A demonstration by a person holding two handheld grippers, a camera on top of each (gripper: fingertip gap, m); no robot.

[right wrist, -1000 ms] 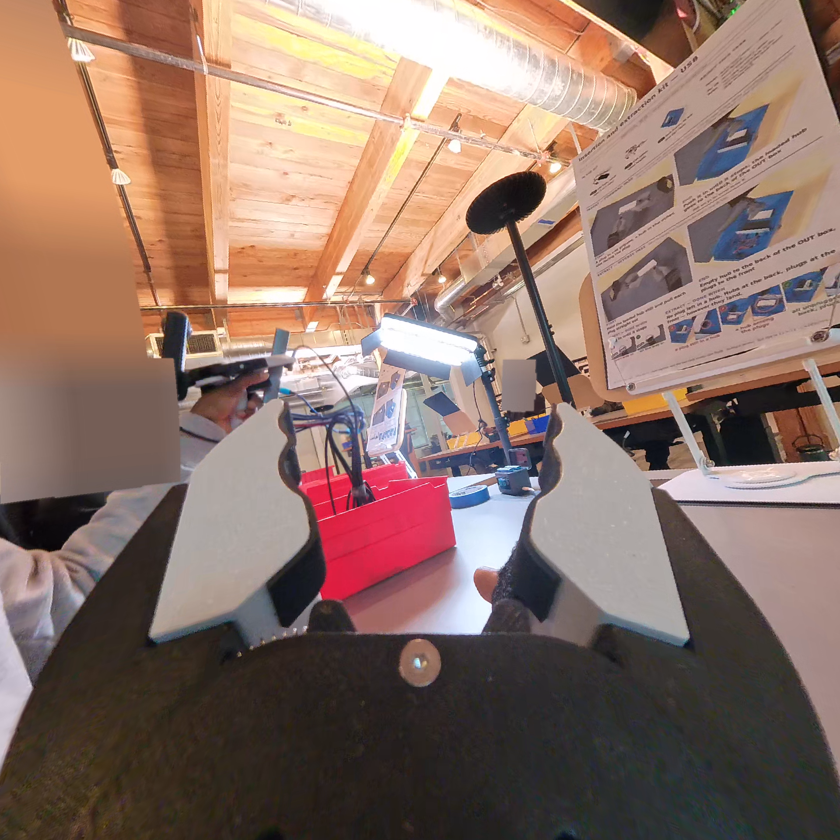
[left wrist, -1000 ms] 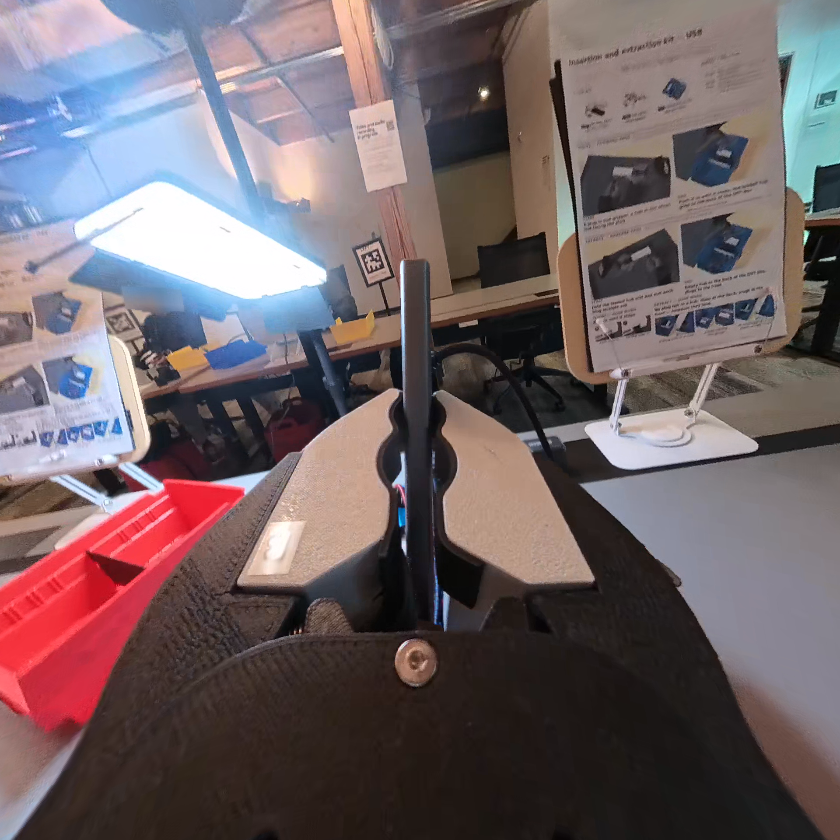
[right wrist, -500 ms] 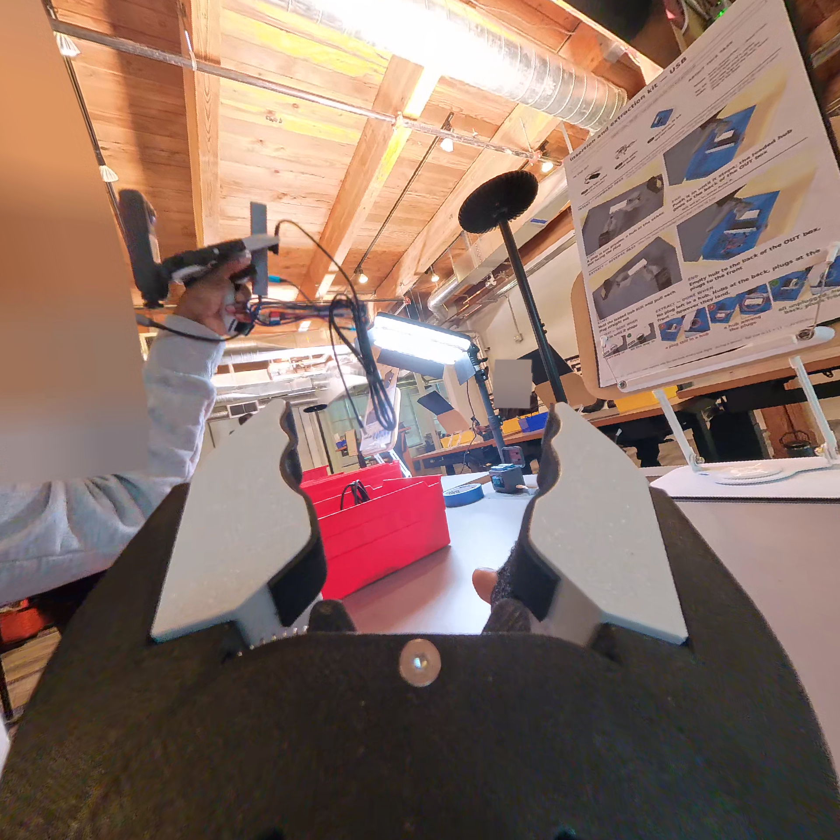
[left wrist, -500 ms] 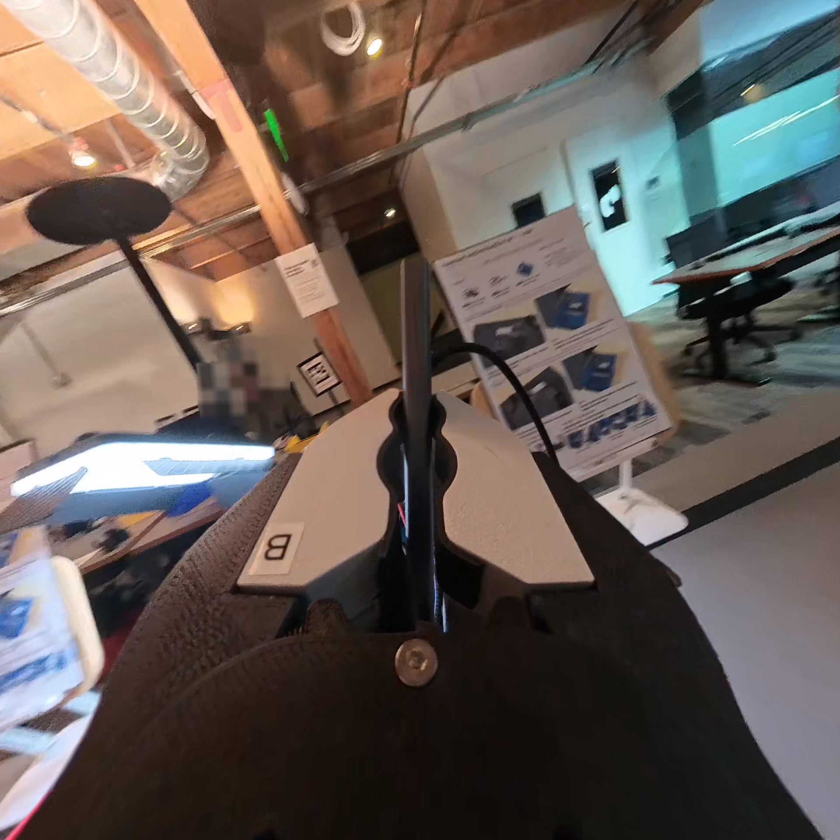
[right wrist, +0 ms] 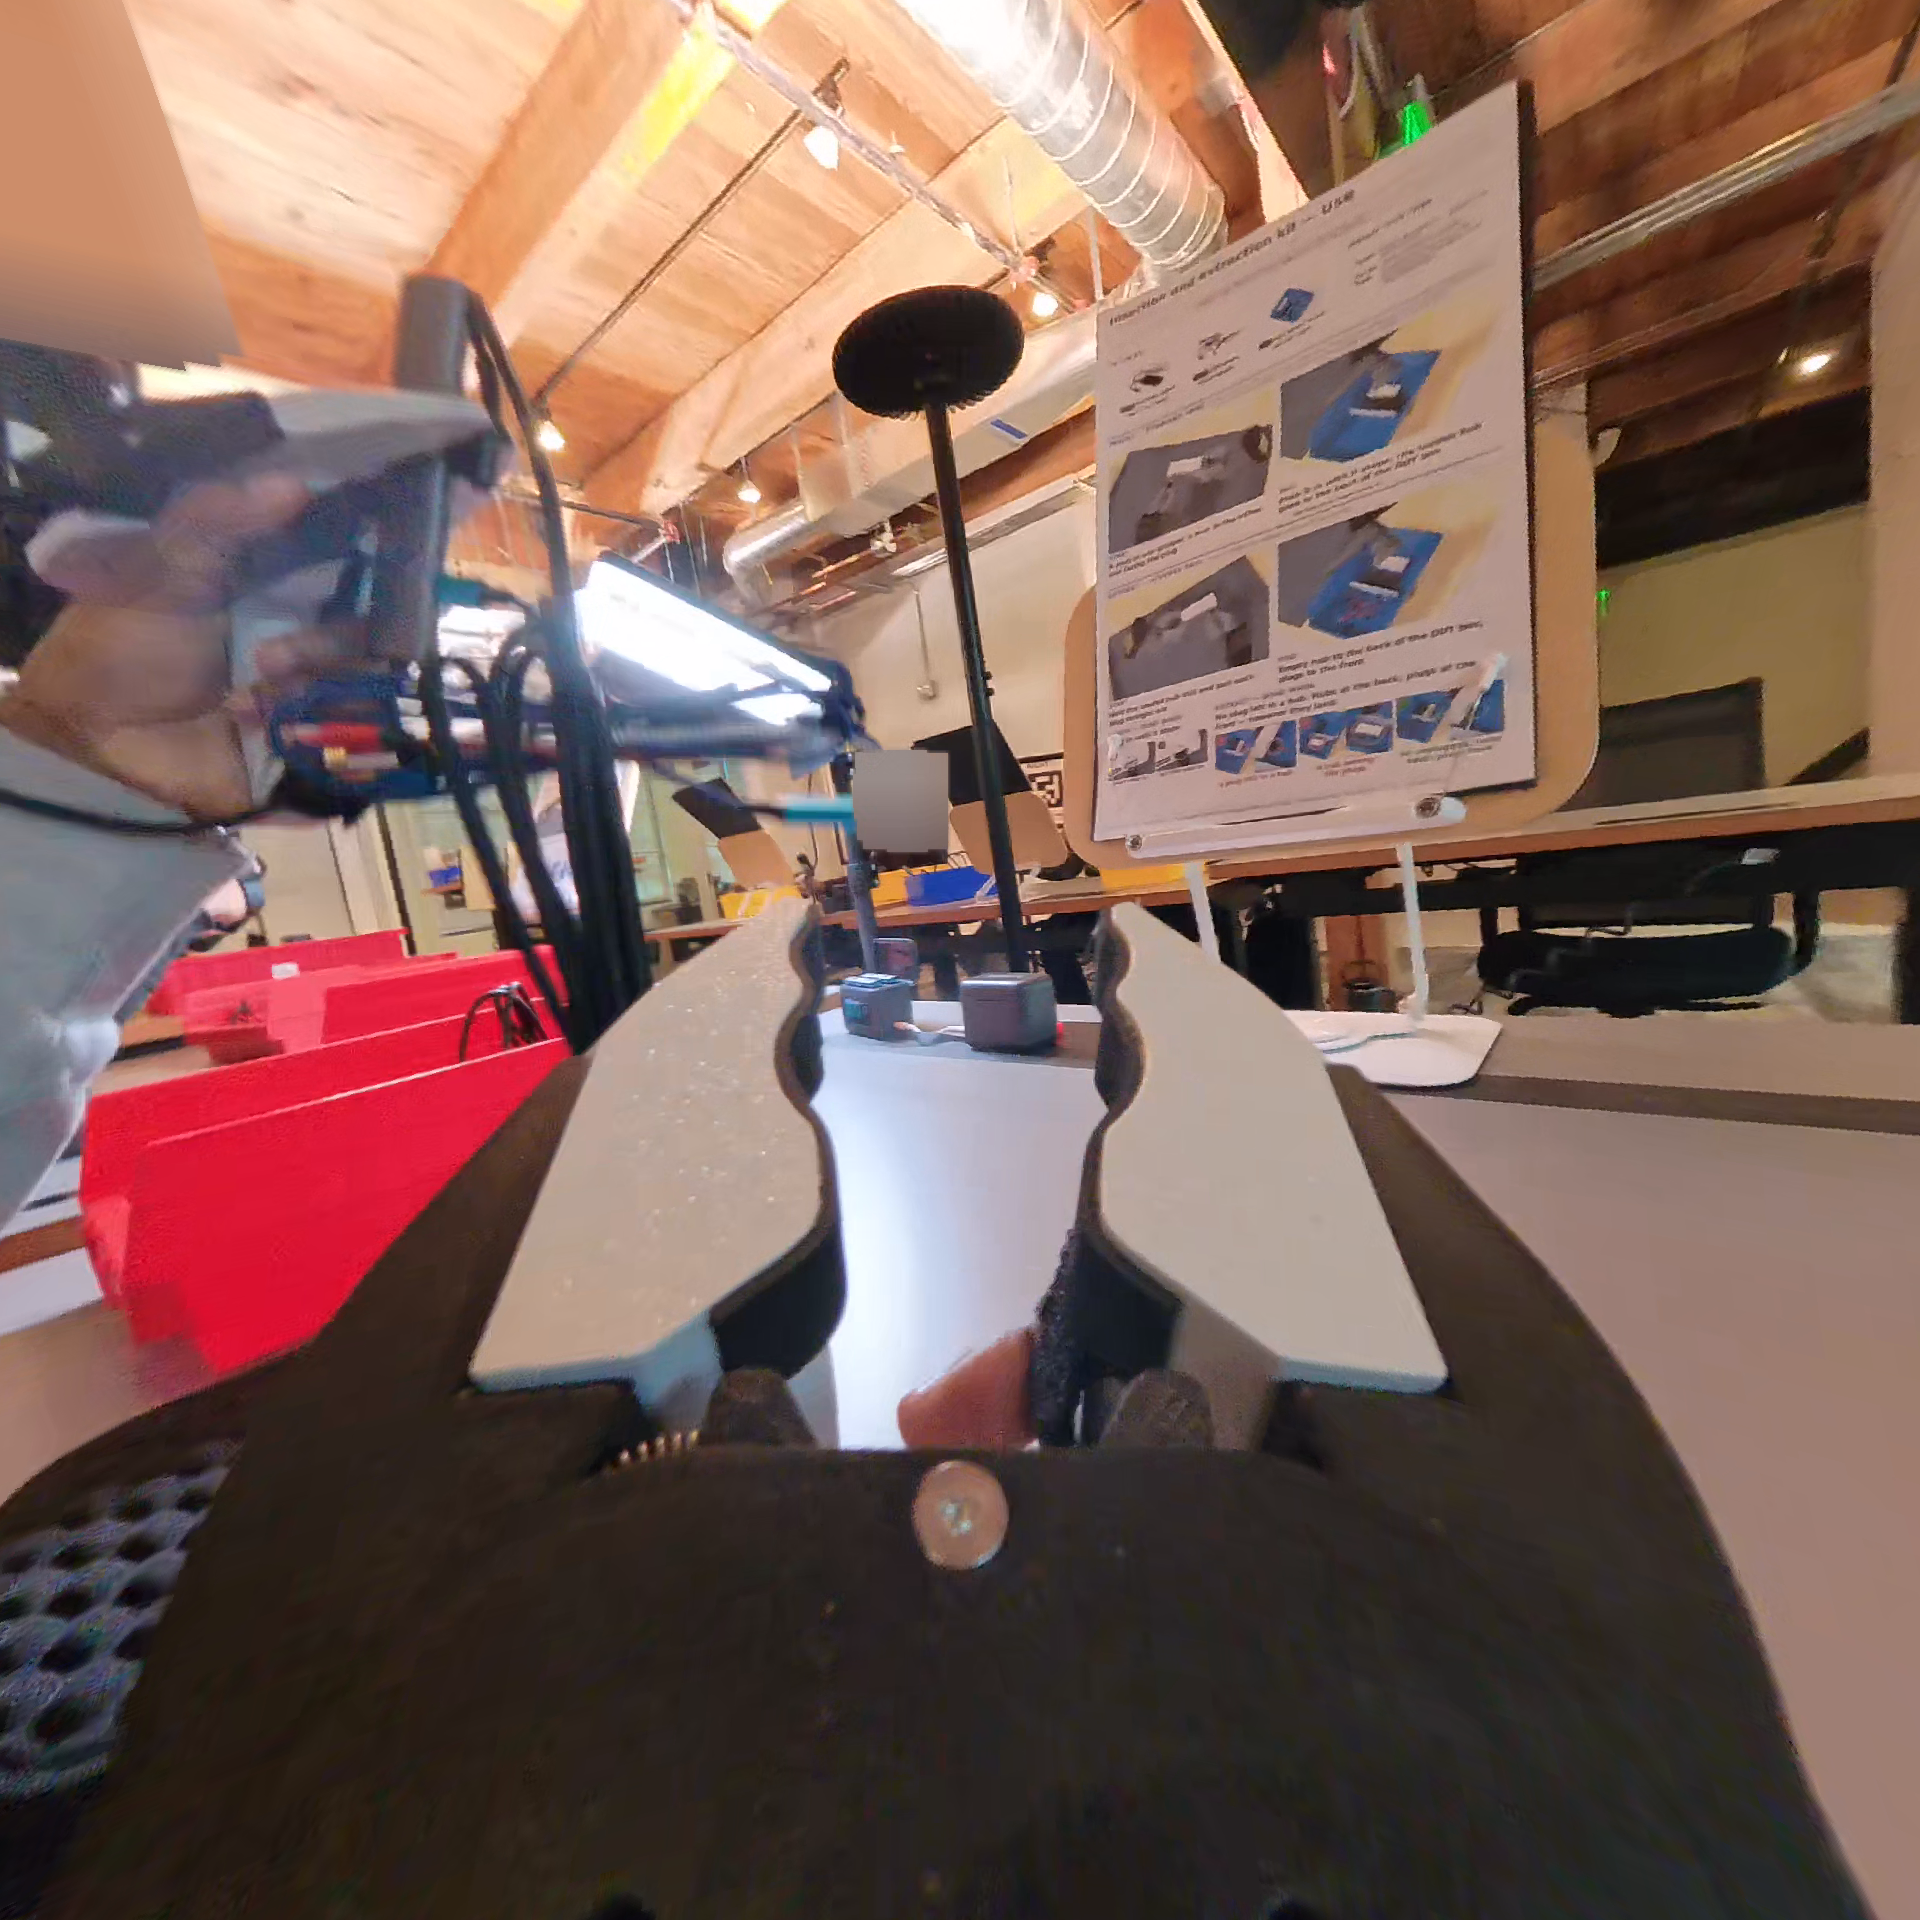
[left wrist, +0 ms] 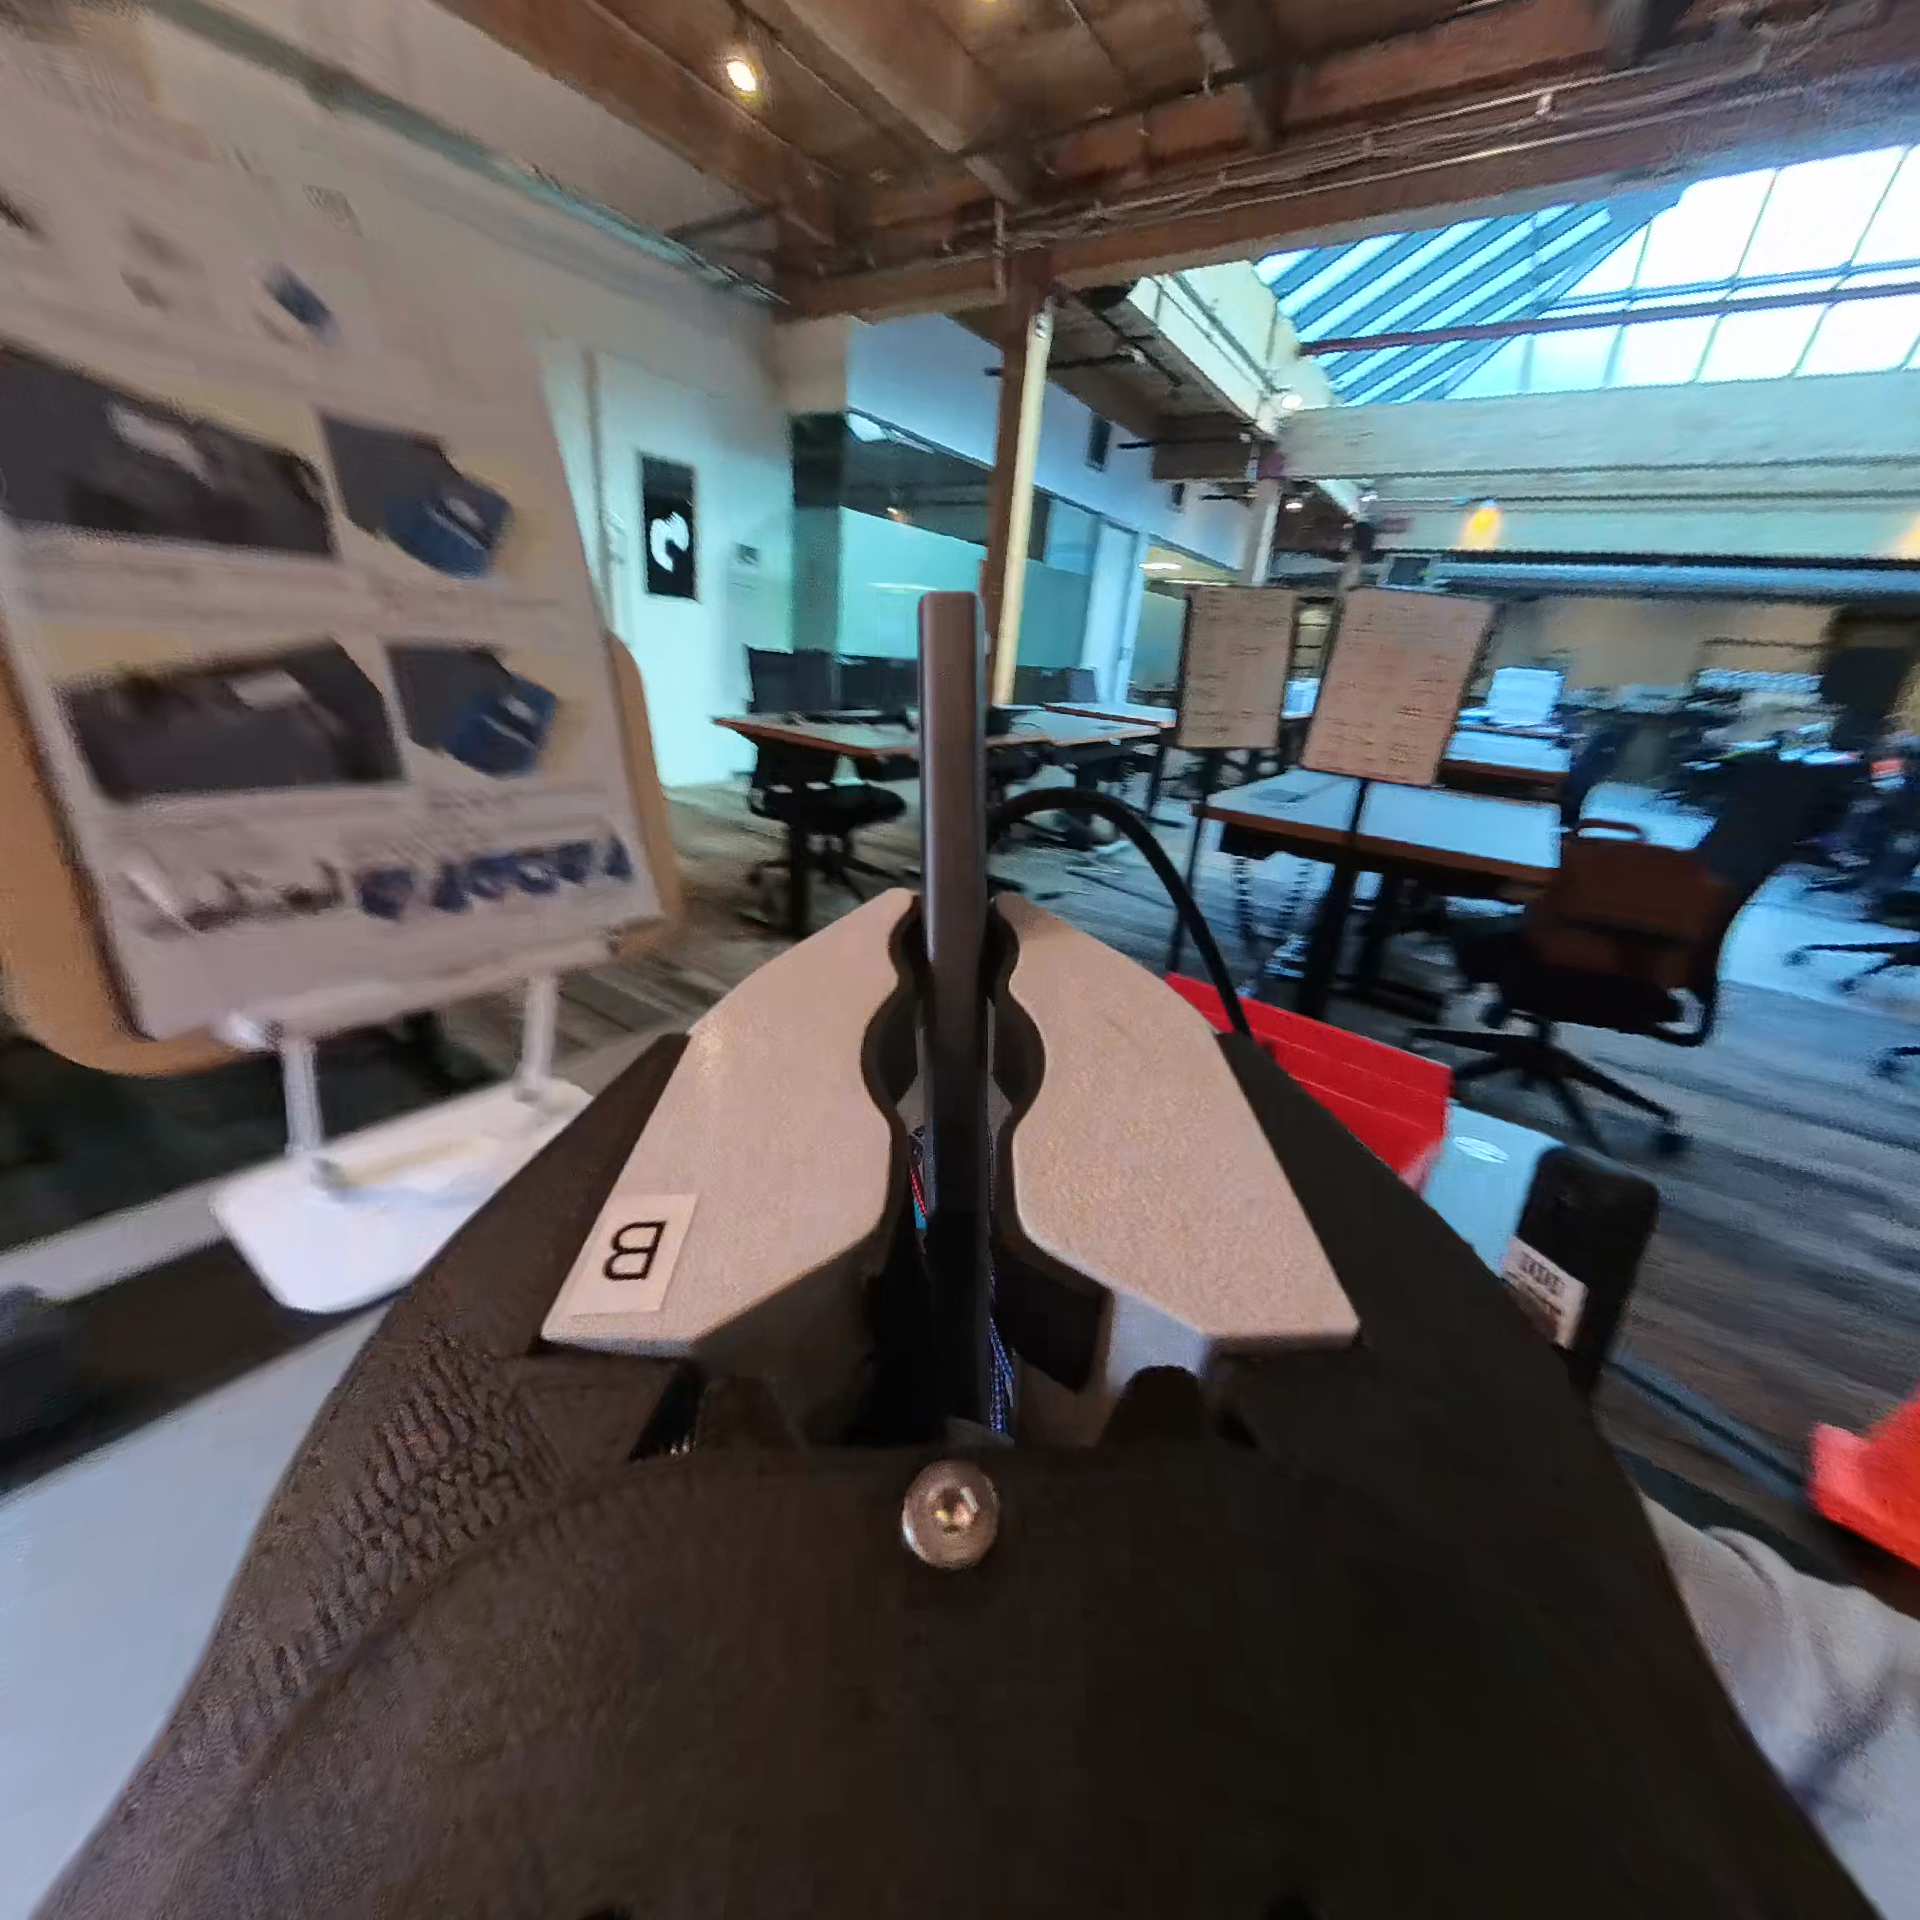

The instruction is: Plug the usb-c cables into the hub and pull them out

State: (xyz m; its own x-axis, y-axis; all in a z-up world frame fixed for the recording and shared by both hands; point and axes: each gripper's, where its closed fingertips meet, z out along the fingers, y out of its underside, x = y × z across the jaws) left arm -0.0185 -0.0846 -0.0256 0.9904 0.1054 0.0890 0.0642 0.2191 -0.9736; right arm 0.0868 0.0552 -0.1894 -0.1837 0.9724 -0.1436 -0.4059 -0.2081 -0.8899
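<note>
My left gripper (left wrist: 951, 914) is shut on a thin dark grey hub (left wrist: 948, 748), held edge-on and sticking up past the fingertips. A black cable (left wrist: 1132, 842) arcs from the hub down to the right. In the right wrist view the left gripper (right wrist: 343, 499) is raised at the upper left, blurred, with the hub (right wrist: 421, 332) on top and a bundle of black cables (right wrist: 582, 852) hanging down towards the red bin (right wrist: 312, 1143). My right gripper (right wrist: 956, 925) is open and empty, low over the grey table (right wrist: 1610, 1247).
An instruction board on a white stand (right wrist: 1309, 540) is at the table's far right; it also shows in the left wrist view (left wrist: 291, 644). Two small grey cubes (right wrist: 1003, 1013) sit beyond my right fingertips. A black pole (right wrist: 966, 623) and a light panel (right wrist: 696, 655) stand behind. A second red bin (left wrist: 1340, 1070) is right of my left gripper. The left gripper's tips are roughly 25 cm from the right gripper's.
My left gripper has lifted and swung to the right with the hub, drawing the cables up from the red bin. My right gripper's jaws have narrowed, and it has turned slightly.
</note>
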